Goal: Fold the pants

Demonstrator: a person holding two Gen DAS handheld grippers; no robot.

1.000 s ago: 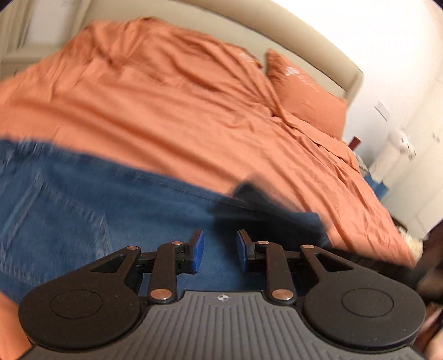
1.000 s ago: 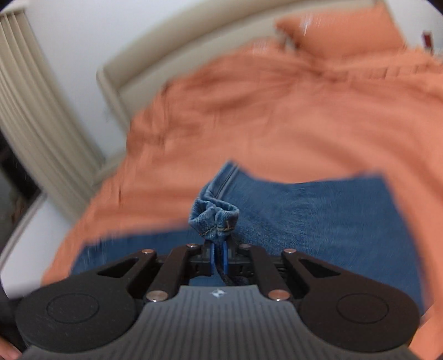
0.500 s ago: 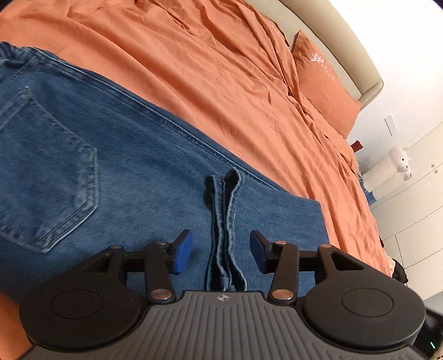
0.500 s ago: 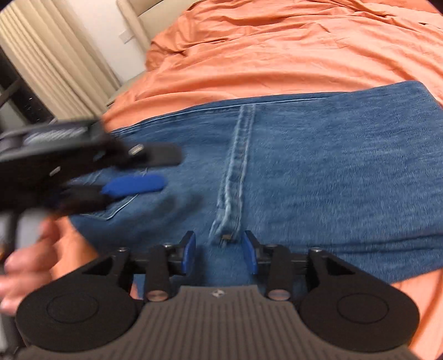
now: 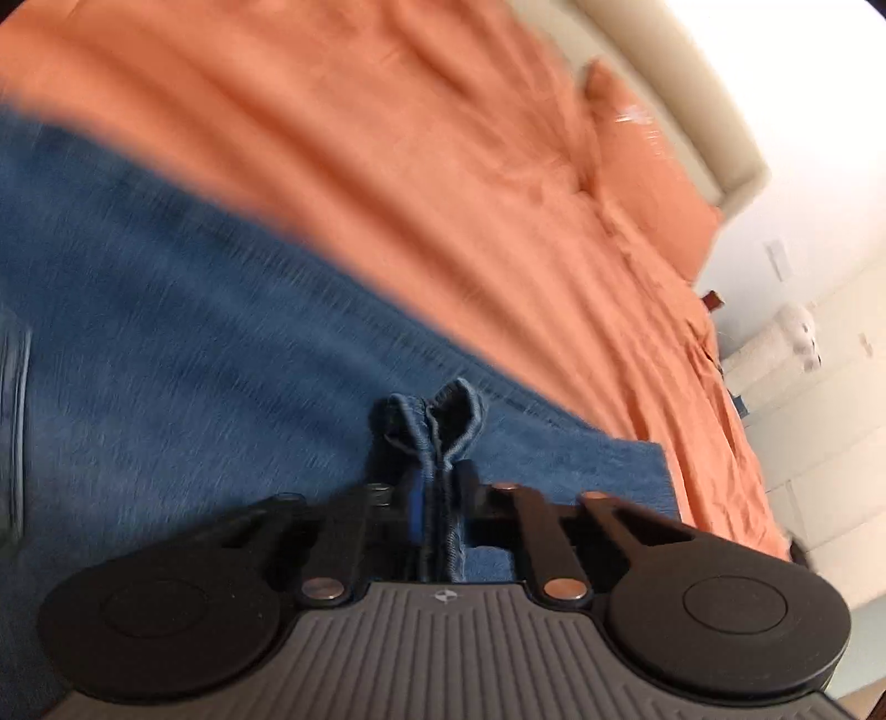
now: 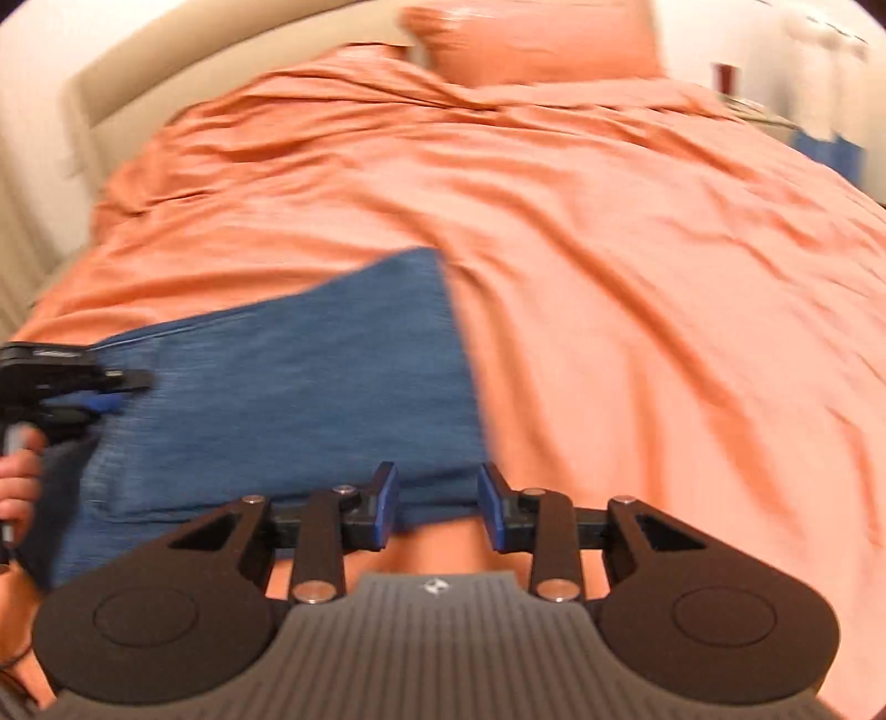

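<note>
Now the jeans (image 5: pixel 183 343) are seen spread flat on the bedspread (image 5: pixel 387 183), dark blue denim with a woven grain, blurred by motion in both views. A raised ridge of doubled seam (image 5: pixel 440 443), bunched at its top into a small frayed ruffle, is pinched between the jaws of the left gripper (image 5: pixel 437 501), which have just been closing and are now pressed onto it. Ahead of those jaws the seam stands up; to their left the denim runs wide and level, and to their right it ends in a straight edge against the orange cloth. The left gripper is tilted downward toward the bed, and from the right wrist it (image 6: pixel 99 387) is seen at the far left over the denim, held by a hand (image 6: pixel 16 482). The right gripper (image 6: pixel 437 507) is also angled down, its blue pads spread, having just been closing a little, with nothing gripped; a straight edge of the jeans (image 6: pixel 310 399) lies just ahead of the gap and to its left, and bare bedspread (image 6: pixel 637 277) shows between and to the right of the jaws. The bedspread is soft and creased; a matching pillow (image 6: pixel 531 41) and a beige padded headboard (image 6: pixel 183 66) are seen far ahead.
</note>
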